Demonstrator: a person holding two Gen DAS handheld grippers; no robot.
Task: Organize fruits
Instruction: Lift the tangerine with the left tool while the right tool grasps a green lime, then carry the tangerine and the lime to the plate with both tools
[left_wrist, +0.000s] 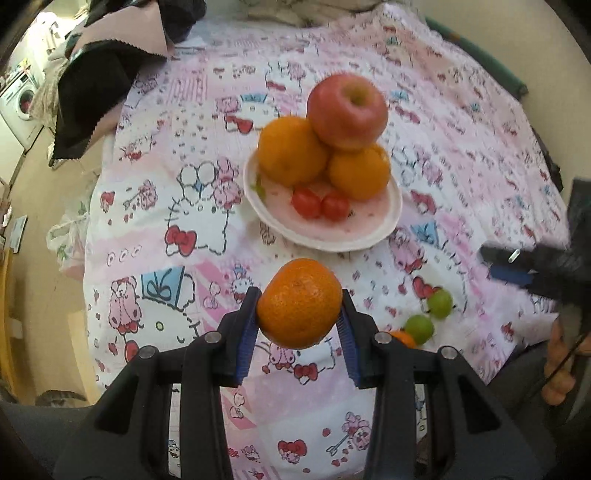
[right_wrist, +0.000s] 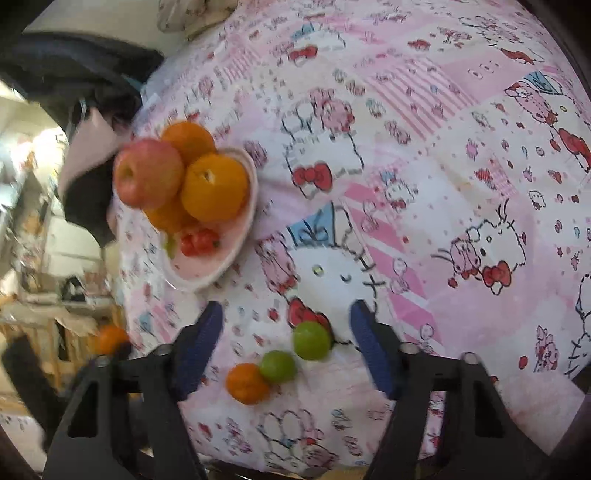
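A mandarin (left_wrist: 299, 303) hangs clamped at six o'clock of the pink plate (left_wrist: 369, 236), which carries a red apple (left_wrist: 347, 110) stacked on oranges (left_wrist: 291, 149) beside two cherry tomatoes (left_wrist: 319, 204). Two green limes (right_wrist: 311, 340) and a small orange fruit (right_wrist: 246, 383) lie touching in a row on the cloth.

The supporting surface is a table covered by a pink-and-white cartoon-print cloth (right_wrist: 424, 155). A pale plate (left_wrist: 373, 236) rests directly on the cloth and carries fruit. Near the front edge, two small green fruits (right_wrist: 311, 340) lie touching each other on the cloth, with a small orange fruit (right_wrist: 246, 383) touching the nearer green one. Dark and pink fabric (left_wrist: 92, 92) lies at the far corner.
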